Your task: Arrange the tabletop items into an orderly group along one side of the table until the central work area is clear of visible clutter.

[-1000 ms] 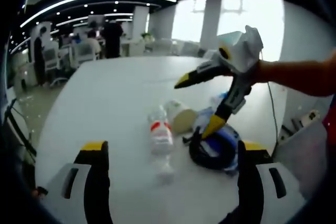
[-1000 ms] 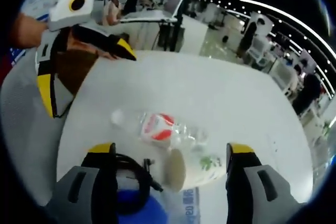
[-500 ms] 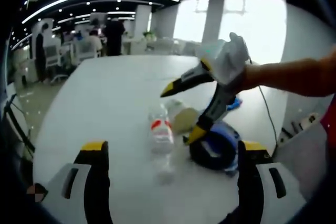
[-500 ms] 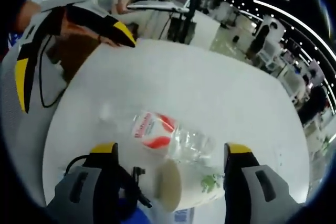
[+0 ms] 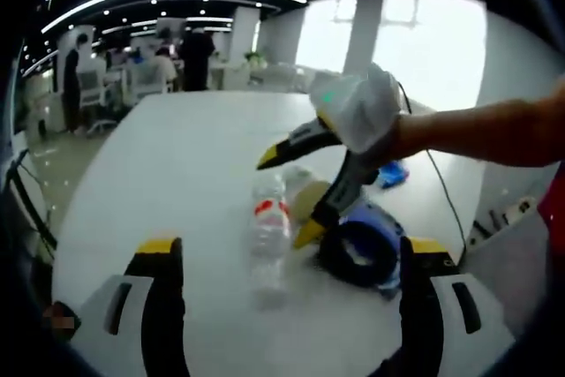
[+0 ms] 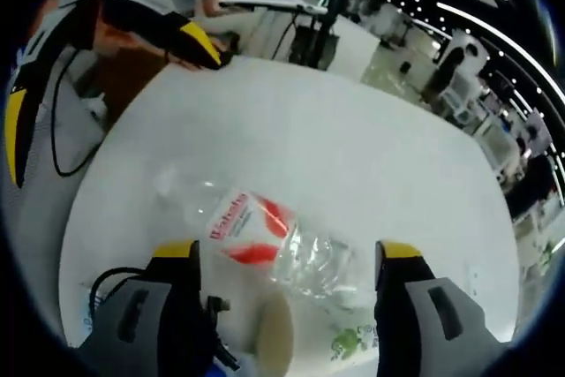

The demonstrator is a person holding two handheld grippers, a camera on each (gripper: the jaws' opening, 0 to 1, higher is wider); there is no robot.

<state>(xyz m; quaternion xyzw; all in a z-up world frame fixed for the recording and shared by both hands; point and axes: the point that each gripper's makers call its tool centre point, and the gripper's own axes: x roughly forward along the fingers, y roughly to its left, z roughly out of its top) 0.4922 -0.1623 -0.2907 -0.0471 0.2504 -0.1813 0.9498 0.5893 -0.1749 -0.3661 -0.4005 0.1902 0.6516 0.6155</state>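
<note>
The right gripper (image 5: 281,196), jaws spread wide and empty, hovers over the clear, red-labelled plastic bottle (image 6: 265,237) lying lengthwise mid-table, nearer than the open left gripper (image 5: 287,258).

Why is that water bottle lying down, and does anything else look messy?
The clear bottle with the red label lies on its side on the white table instead of standing. A paper cup lies tipped over right beside it, its open mouth facing sideways. No spill is visible around them.
</note>
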